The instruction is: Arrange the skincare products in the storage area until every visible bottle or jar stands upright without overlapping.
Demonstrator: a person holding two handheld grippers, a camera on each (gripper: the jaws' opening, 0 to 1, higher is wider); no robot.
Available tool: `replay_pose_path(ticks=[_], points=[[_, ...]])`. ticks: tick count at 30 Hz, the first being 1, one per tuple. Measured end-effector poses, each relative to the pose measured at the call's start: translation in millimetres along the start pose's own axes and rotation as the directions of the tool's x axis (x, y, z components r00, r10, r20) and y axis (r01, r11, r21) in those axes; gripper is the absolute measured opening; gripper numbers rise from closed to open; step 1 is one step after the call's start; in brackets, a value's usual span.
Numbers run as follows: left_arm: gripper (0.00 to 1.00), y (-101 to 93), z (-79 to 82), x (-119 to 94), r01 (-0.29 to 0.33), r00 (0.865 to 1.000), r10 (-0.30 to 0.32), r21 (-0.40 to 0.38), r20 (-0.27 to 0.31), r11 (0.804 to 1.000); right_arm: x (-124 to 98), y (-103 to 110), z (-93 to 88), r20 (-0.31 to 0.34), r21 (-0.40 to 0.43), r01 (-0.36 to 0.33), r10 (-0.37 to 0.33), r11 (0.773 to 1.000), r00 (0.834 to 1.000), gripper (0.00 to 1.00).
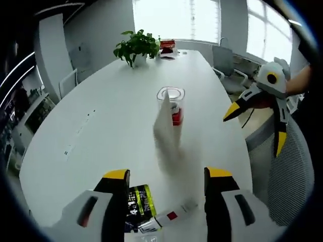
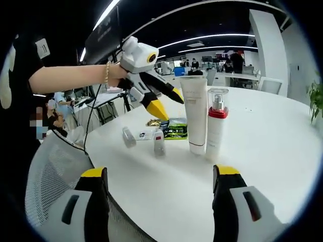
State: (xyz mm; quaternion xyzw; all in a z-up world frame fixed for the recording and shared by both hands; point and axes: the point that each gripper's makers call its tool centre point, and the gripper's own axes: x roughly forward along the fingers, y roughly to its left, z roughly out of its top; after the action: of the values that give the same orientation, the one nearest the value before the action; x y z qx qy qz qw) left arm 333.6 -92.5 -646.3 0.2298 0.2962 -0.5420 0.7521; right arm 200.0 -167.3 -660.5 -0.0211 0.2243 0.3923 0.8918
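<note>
Standing upright side by side on the white counter point(image 2: 262, 146) are a white tube point(image 2: 196, 113) and a clear red-collared pump bottle point(image 2: 216, 123); small items lie nearby. Both claws, left point(image 2: 164, 101) and right point(image 1: 255, 123), are spread, holding nothing.

The left gripper view looked down the tabletop point(image 1: 101, 131); the right gripper view faced it low, sharing the upright bottles point(image 2: 204, 118).
</note>
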Motion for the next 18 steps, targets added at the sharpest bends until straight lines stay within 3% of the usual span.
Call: replay_pose_path(ticks=[10, 12, 18], points=[[0.73, -14.7, -26.1, -30.5, -0.044, 0.998, 0.05, -0.139, 0.042, 0.989, -2.7, -0.5, 8.2, 0.009, -0.019, 0.004, -0.004, 1.0, 1.0, 0.85], [0.72, -19.7, -31.2, -37.7, -0.036, 0.997, 0.048, -0.196, 0.056, 0.98, -3.7, -1.2, 10.9, 0.012, -0.023, 0.008, -0.008, 1.0, 1.0, 0.85], [0.83, -23.1, -45.8, -60.4, -0.104, 0.988, 0.131, -0.272, 0.084, 0.957, -1.6, -2.6, 14.0, 0.027, -0.027, 0.007, -0.006, 1.0, 1.0, 0.85]])
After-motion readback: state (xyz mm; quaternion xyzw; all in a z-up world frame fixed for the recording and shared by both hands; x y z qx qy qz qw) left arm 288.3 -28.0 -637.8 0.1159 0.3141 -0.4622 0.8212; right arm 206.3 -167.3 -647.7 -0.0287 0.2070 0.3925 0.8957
